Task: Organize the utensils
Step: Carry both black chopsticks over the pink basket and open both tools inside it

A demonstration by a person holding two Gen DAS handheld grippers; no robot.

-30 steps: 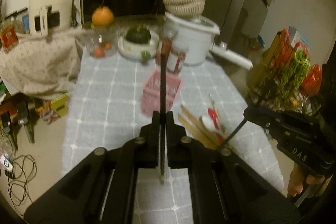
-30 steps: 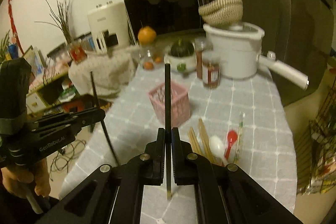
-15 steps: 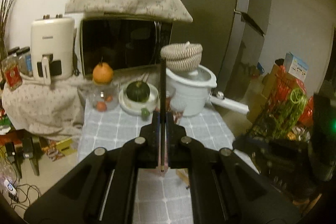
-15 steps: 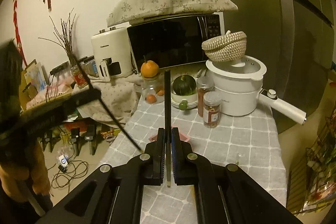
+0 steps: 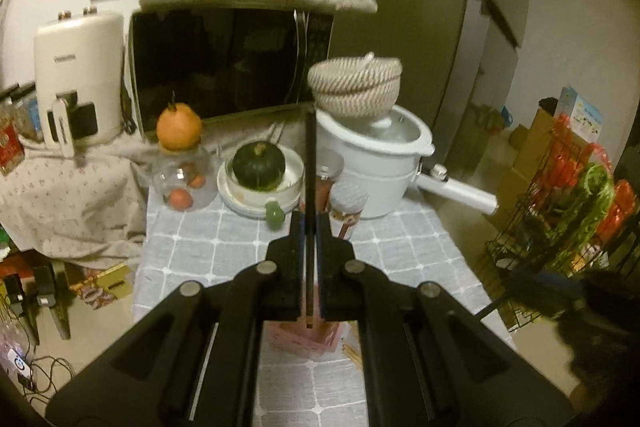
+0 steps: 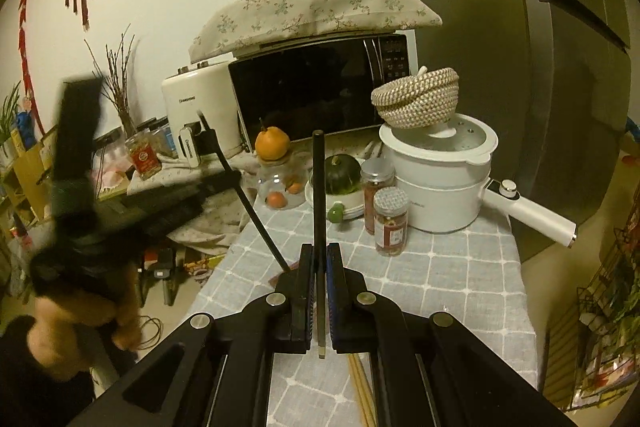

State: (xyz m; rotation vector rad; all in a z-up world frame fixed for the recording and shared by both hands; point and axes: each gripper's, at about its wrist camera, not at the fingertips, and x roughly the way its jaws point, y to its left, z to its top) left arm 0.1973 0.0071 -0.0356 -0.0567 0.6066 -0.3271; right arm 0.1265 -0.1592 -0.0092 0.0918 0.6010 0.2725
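Note:
My left gripper (image 5: 309, 227) is shut on a black chopstick (image 5: 309, 163) that points up and forward. The pink basket (image 5: 304, 341) lies just below and behind its fingers, mostly hidden. My right gripper (image 6: 319, 259) is shut on a second black chopstick (image 6: 318, 187), also upright. In the right wrist view the left gripper (image 6: 224, 183) shows blurred at the left, its chopstick (image 6: 256, 219) slanting down toward the basket corner (image 6: 276, 279). Wooden chopsticks (image 6: 362, 387) lie on the grey checked tablecloth (image 6: 440, 287) under the right gripper.
At the table's far end stand a white pot (image 6: 440, 179) with a woven basket on its lid, two spice jars (image 6: 390, 223), a green squash on a plate (image 5: 259, 163), a glass jar with an orange (image 5: 179, 163), a microwave (image 5: 228, 63). A wire rack (image 5: 560, 219) stands right.
Both grippers have risen and tilted up with their chopsticks; the table's utensils dropped out of view. The left gripper has moved toward the pink basket.

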